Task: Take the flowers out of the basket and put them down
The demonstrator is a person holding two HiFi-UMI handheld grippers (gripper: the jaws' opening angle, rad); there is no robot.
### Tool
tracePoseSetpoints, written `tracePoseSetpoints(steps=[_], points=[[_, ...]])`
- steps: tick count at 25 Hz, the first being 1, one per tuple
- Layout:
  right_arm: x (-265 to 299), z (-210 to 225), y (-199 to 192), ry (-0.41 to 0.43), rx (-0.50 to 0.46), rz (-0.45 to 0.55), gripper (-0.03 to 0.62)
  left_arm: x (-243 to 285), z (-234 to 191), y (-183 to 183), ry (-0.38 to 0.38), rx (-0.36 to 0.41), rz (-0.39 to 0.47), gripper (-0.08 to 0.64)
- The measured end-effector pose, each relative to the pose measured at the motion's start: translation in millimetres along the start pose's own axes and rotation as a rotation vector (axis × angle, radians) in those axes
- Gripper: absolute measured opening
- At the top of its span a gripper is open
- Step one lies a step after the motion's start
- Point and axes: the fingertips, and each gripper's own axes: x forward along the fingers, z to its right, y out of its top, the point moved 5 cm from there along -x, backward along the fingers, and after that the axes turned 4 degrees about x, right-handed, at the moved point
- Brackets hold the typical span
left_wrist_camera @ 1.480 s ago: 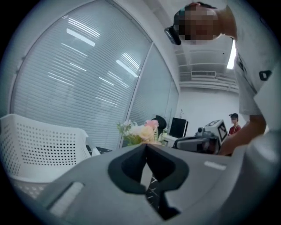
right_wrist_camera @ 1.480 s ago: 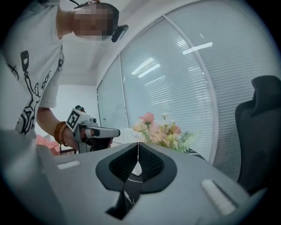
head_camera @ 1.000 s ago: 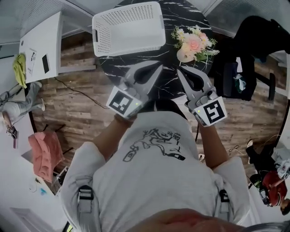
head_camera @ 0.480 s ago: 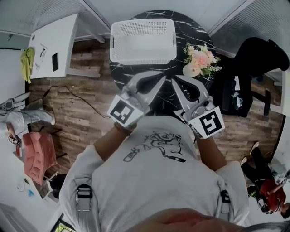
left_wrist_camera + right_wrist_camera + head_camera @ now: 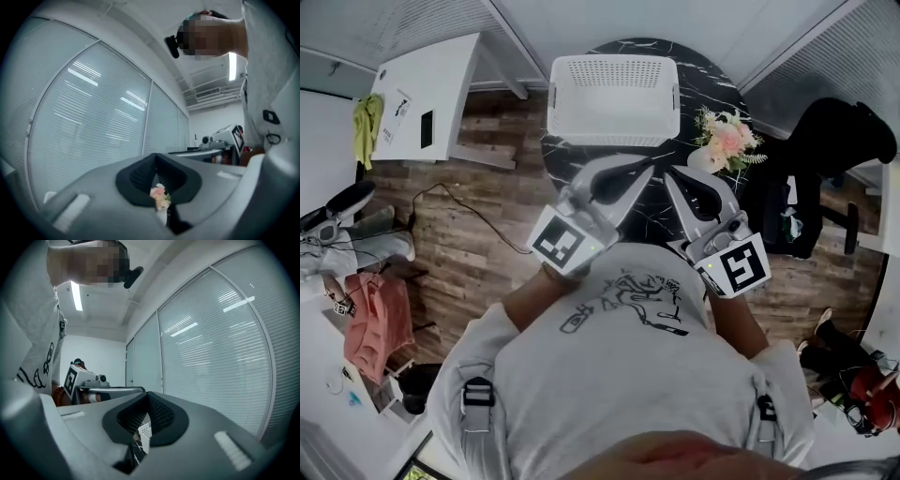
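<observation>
— Both grippers are clenched on nothing. The left gripper (image 5: 647, 169) and the right gripper (image 5: 670, 178) each have their jaws pressed together, and they hang side by side close to the person's chest, above the near part of the table (image 5: 712, 80).

— And the flowers?

— The flowers (image 5: 728, 141) sit on the table just right of the basket (image 5: 613, 129), apart from it. The basket looks bare inside. I'd judge the lifting-out and setting-down to be done already, with nothing of the task left in hand.

— So what does the next move call for?

— Very little, I think. The bouquet lies far and to the right of the right gripper, so that hand should stay clear of it, since a careless swing could tip it.

— What can't you make out?

— I can't tell whether the flowers stand in a small pale pot or rest on a wrapper, as the base is too small to read. The basket's near wall hides a strip of its floor, and the person's torso covers the near rim of the table. The two gripper views mostly face window blinds. Below its closed tips, the left shows only a sliver of the flowers, and the right a sliver of basket and table.
</observation>
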Motion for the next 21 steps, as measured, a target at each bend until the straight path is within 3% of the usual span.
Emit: tracePoseSetpoints(steps=[21], points=[[8.8,1.1,4.8,-0.043,0.034,0.018,0.005,-5.8,-11.2,1.5,0.002,-0.018,0.005,0.003]])
